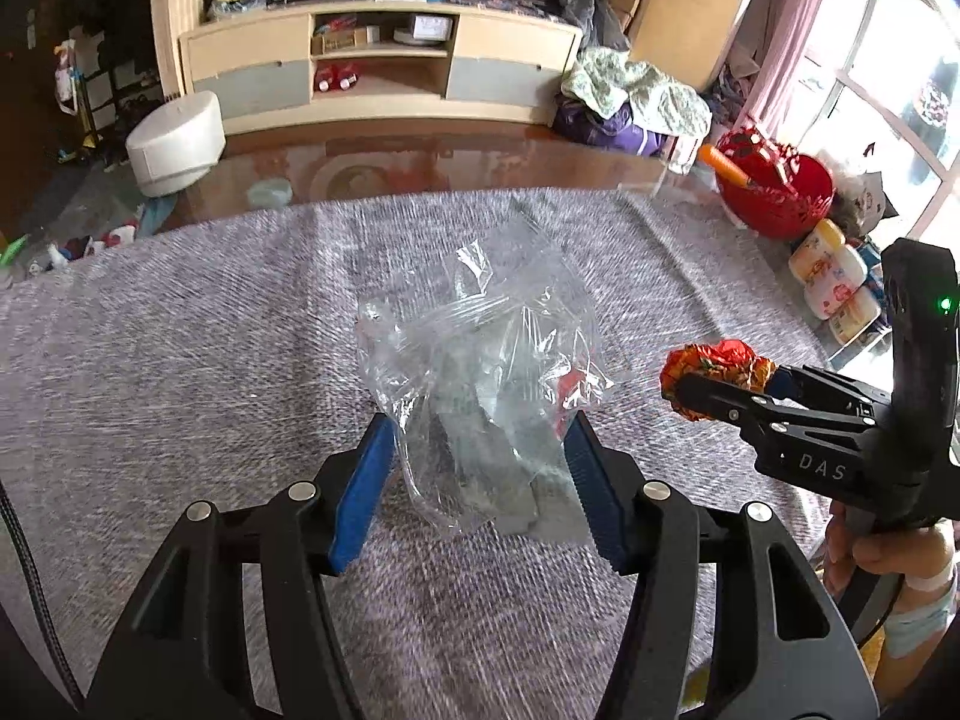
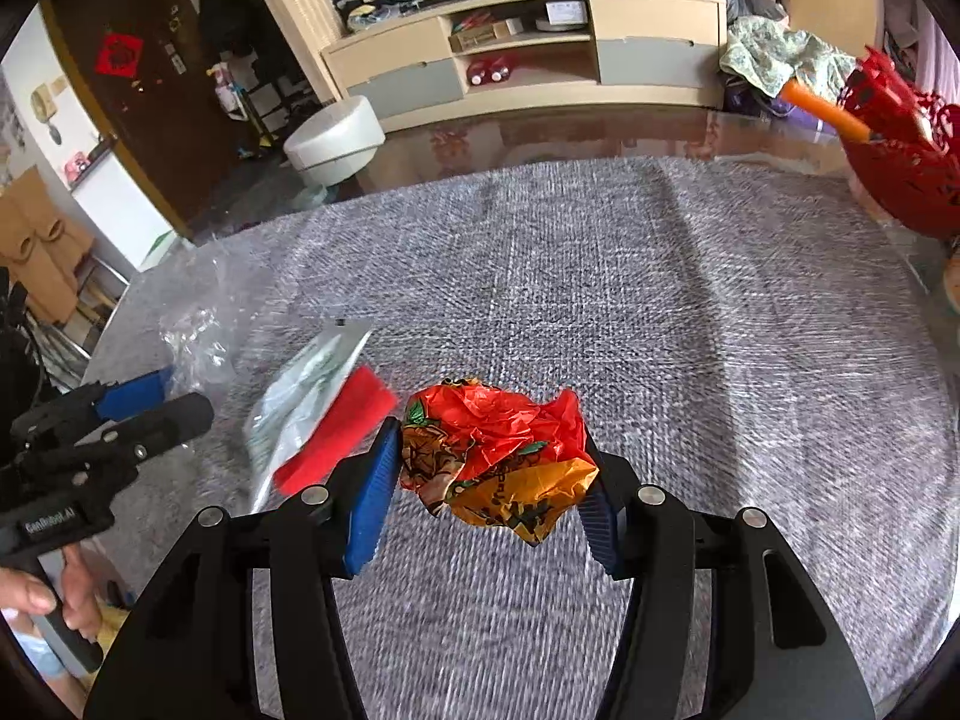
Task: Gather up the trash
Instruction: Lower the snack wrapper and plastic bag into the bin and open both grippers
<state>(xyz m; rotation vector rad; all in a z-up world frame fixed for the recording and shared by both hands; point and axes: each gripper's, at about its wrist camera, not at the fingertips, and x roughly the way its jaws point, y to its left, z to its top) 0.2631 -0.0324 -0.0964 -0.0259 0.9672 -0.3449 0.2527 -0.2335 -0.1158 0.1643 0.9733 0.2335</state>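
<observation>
— What is held by the left gripper (image 1: 480,468)?

— A crumpled clear plastic bag (image 1: 480,360) is clamped between its blue pads, lifted just above the grey cloth (image 1: 180,360).

— And the right gripper (image 2: 492,480)?

— It is closed on a crumpled red and orange wrapper (image 2: 498,450), likewise held over the cloth. A red basket (image 1: 774,186) is seen at the table's far right edge.

your left gripper (image 1: 480,468) points steeply down, its blue pads (image 1: 366,492) pressed on a bundle of clear plastic (image 1: 474,360). your right gripper (image 2: 492,480) tilts down likewise, pads pinching a crumpled red-orange wrapper (image 2: 498,450). your right hand (image 1: 882,552) wraps that gripper's handle; your left hand (image 2: 48,594) grips the other.
</observation>
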